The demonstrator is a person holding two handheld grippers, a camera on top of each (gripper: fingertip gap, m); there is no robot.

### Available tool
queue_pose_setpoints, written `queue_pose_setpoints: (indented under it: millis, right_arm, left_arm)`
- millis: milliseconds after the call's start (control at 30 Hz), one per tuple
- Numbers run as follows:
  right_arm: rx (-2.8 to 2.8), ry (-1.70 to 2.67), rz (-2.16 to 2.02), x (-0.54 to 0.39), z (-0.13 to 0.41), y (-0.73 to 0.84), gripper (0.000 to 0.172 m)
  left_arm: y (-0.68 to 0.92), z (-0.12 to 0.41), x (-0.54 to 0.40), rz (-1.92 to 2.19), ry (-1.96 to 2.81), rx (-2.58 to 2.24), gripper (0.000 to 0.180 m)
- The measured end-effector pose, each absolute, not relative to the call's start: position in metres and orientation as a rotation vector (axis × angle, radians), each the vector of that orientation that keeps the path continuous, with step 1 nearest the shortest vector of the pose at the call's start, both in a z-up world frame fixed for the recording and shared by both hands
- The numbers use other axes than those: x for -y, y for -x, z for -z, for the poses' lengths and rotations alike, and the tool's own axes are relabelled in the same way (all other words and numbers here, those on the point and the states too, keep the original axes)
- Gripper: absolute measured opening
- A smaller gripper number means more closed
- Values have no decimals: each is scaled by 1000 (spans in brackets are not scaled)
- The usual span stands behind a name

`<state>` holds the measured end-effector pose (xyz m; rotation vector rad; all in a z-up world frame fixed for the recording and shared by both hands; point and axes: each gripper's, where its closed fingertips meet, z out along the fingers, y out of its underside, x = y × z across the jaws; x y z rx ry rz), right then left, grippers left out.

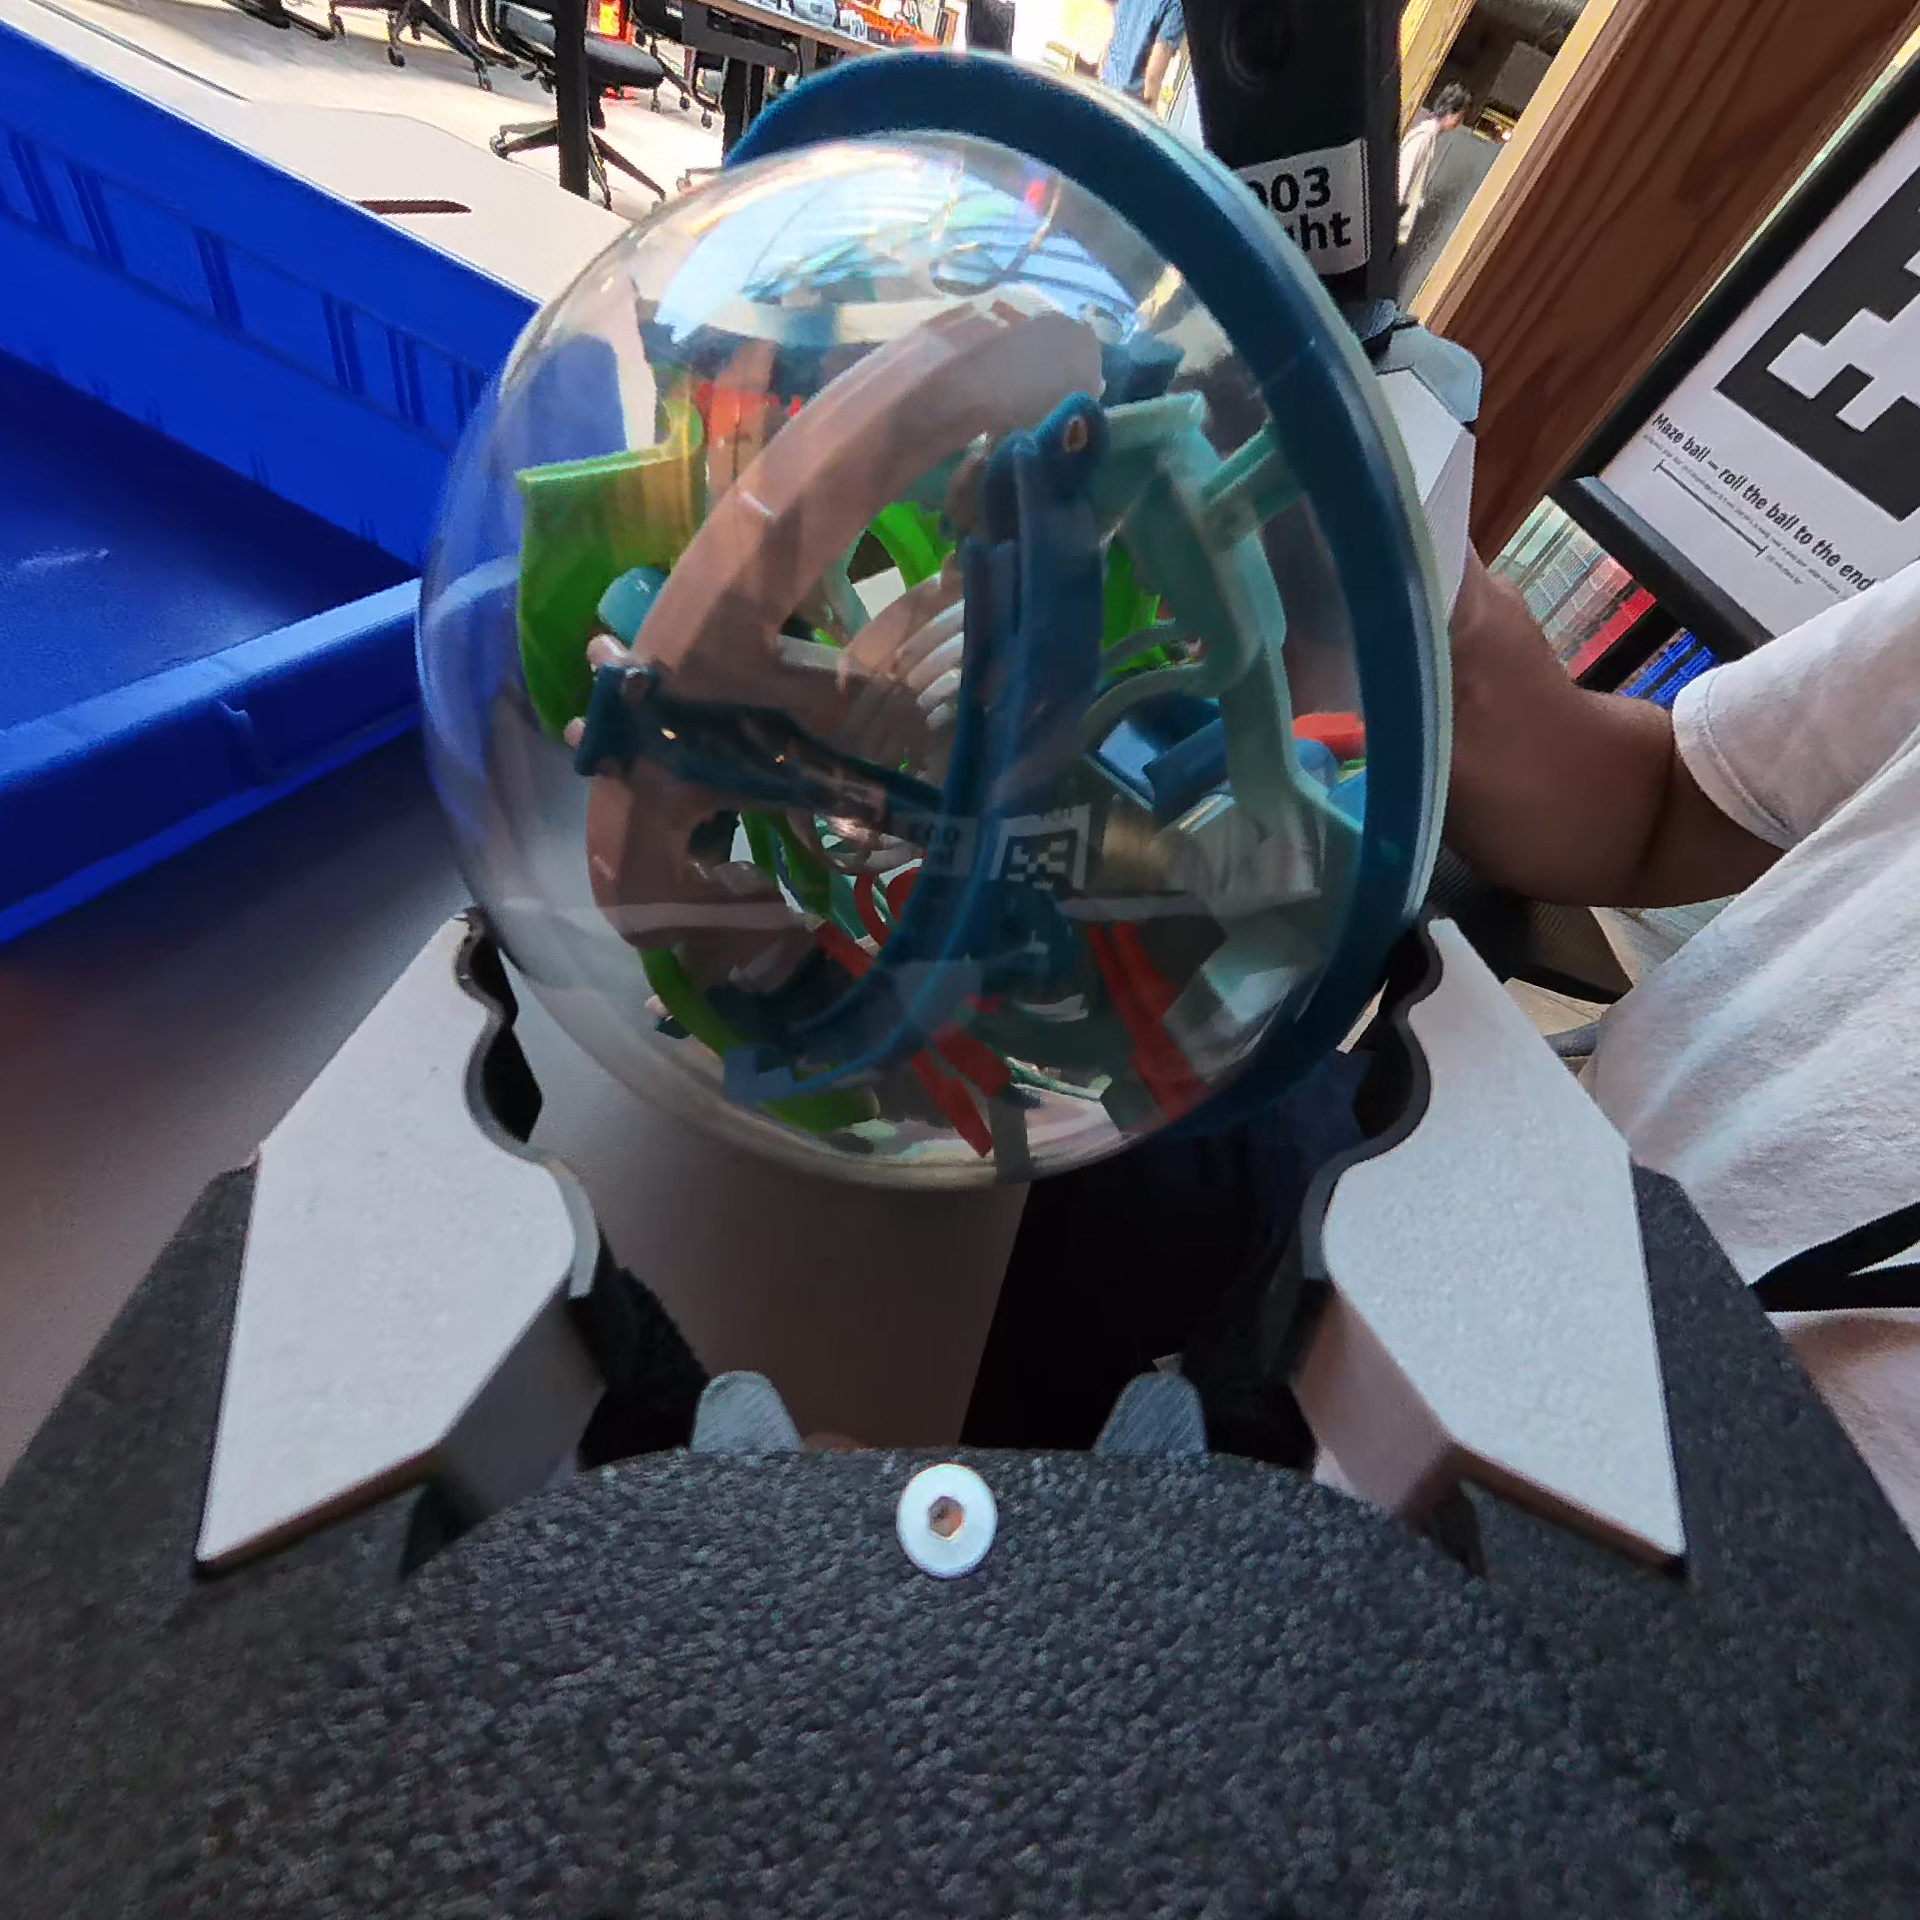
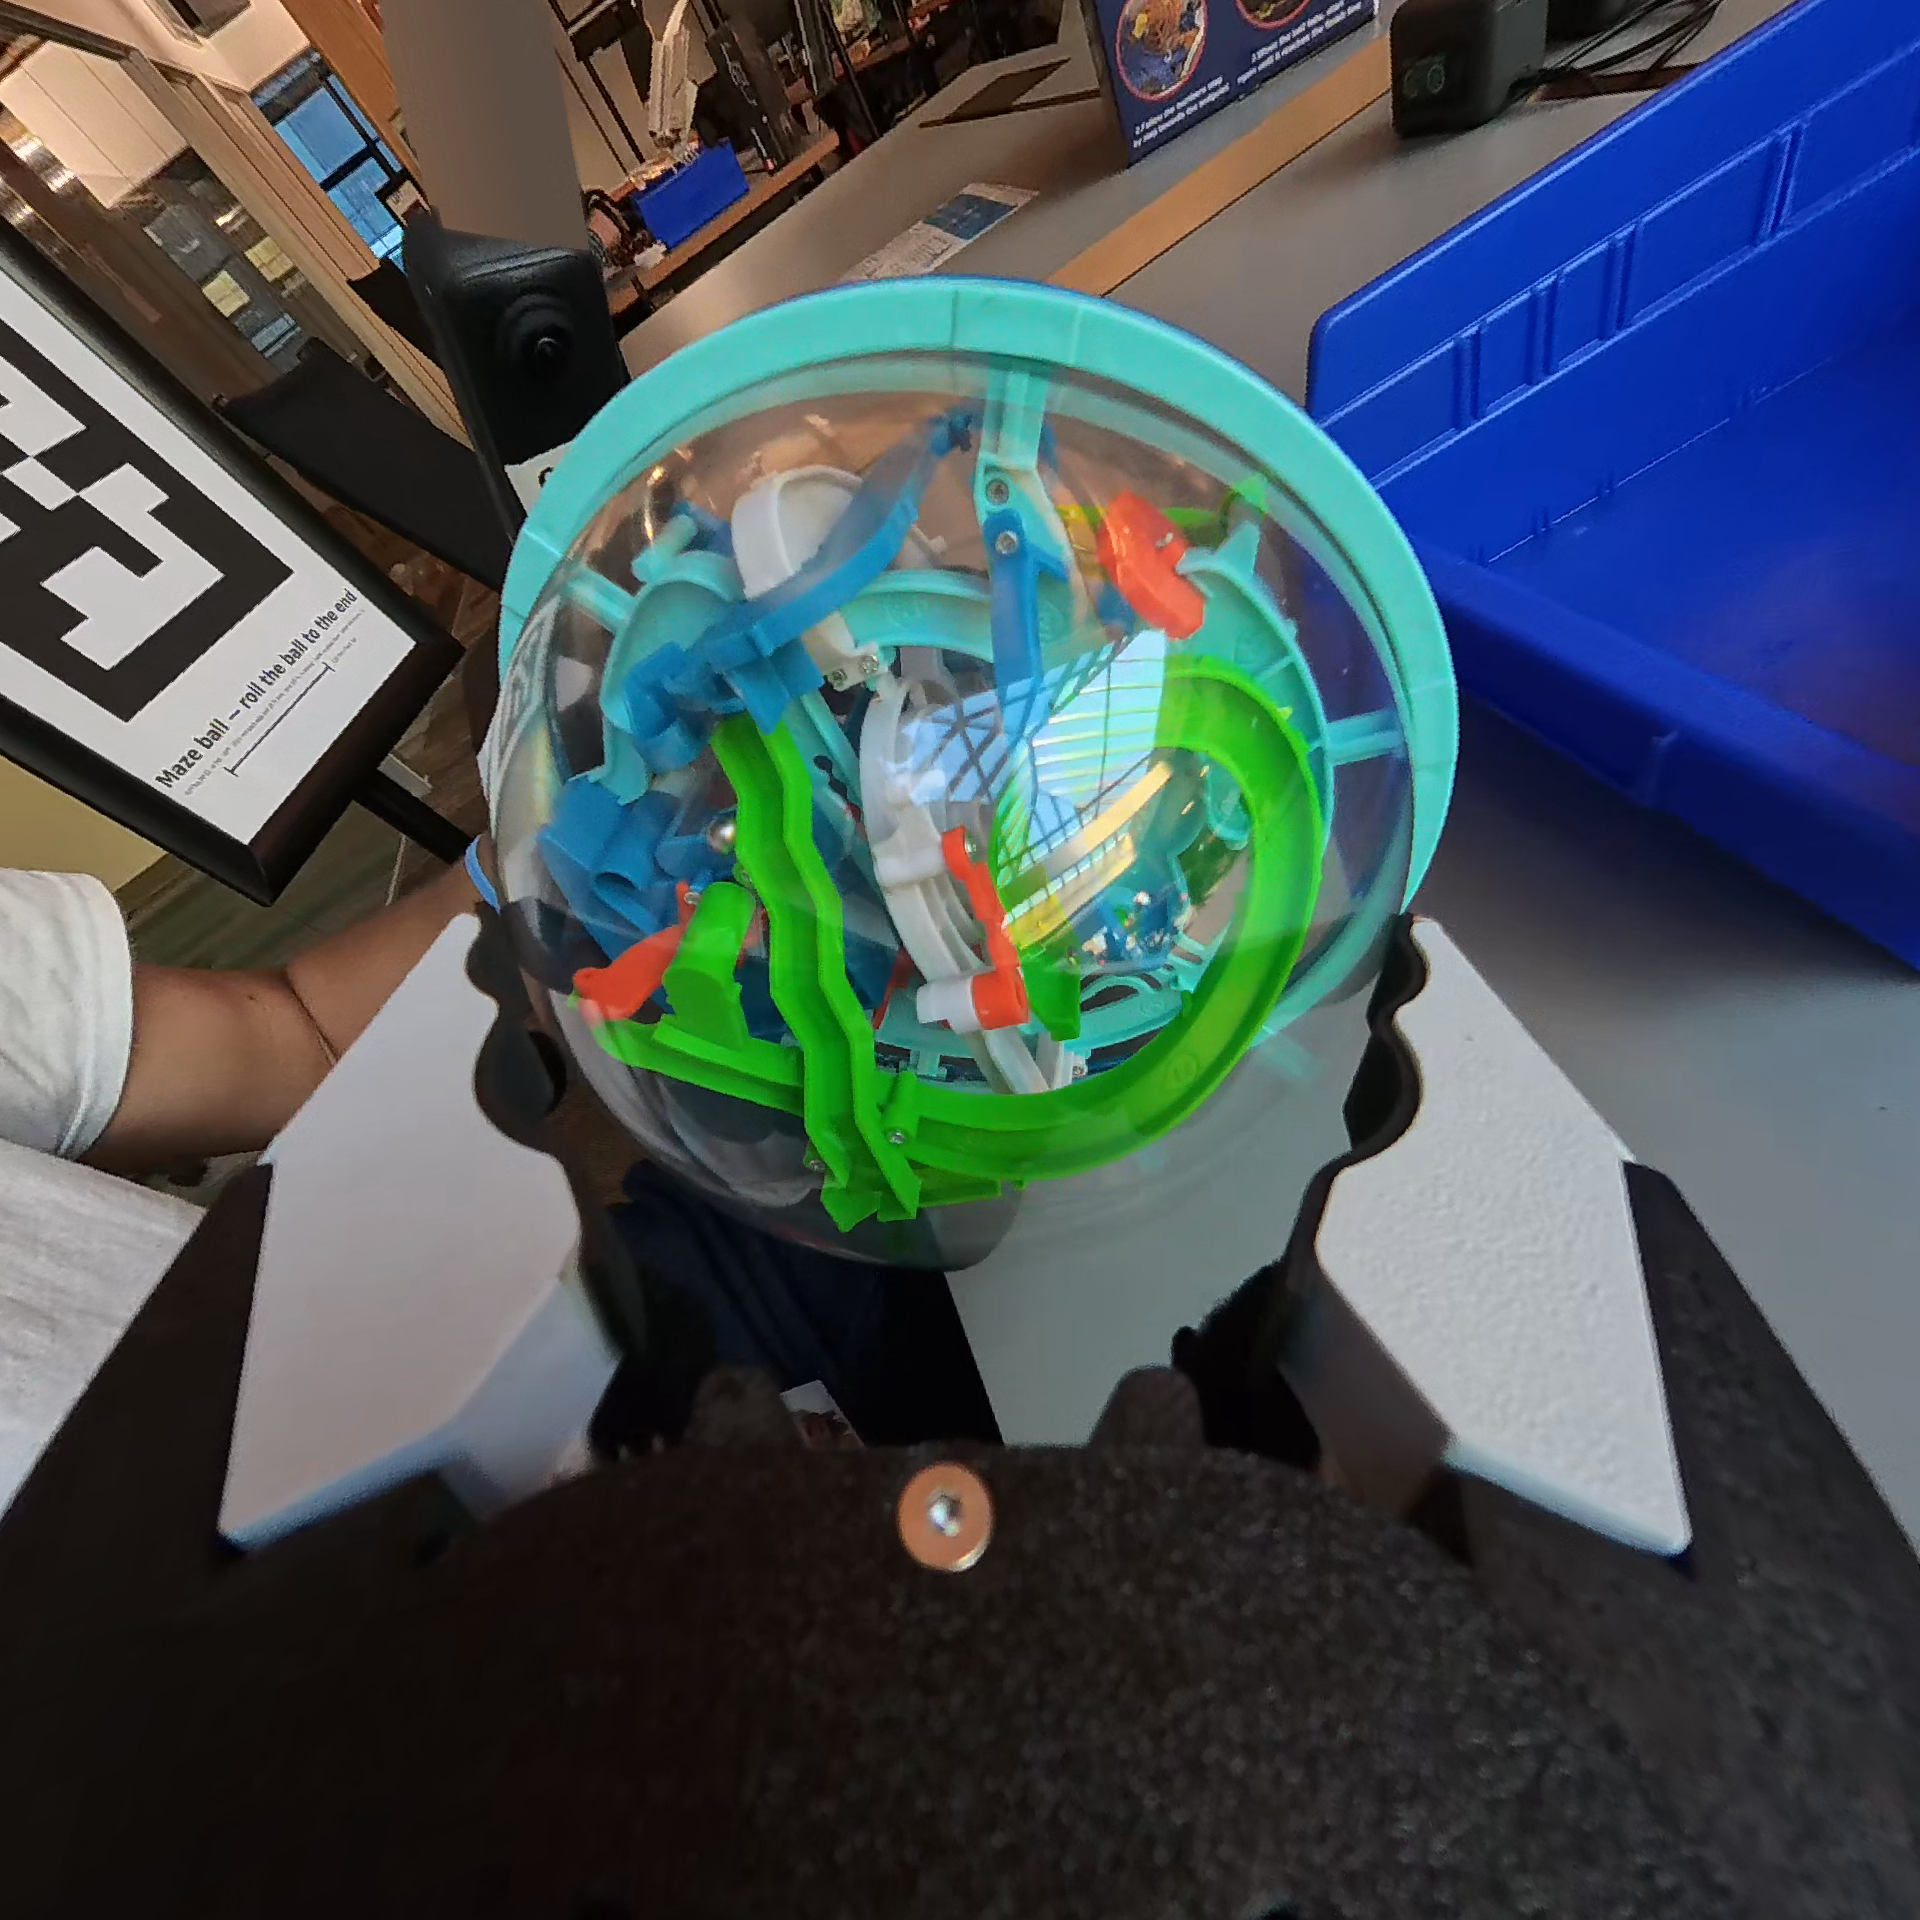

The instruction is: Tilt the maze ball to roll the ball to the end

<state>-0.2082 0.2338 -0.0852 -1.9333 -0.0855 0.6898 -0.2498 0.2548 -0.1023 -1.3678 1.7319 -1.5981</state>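
While both tools clamp it from opposite sides, the maze ball (image 2: 956,769) hangs above the grey surface (image 2: 1621,997).

Spread wide, the left tool (image 1: 940,935) has its dark pads (image 1: 494,997) against the clear sphere's lower flanks, and the right tool (image 2: 940,966) grips the sphere the same way from the far side. Inside, a small silver ball (image 2: 720,831) sits beside the green track (image 2: 800,935), by blue pieces. A blue bin (image 2: 1662,436) rests on the surface behind, and a framed sign (image 2: 187,623) stands at the other side, near the person's forearm (image 2: 218,1029).
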Motion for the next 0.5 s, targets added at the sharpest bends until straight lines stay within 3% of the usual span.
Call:
queue_pose_setpoints:
  millis: [500]
  right_arm:
    - [123, 1886, -560, -229, 79, 215, 154]
  left_arm:
    - [256, 102, -252, 1581, 1236, -1756, 157]
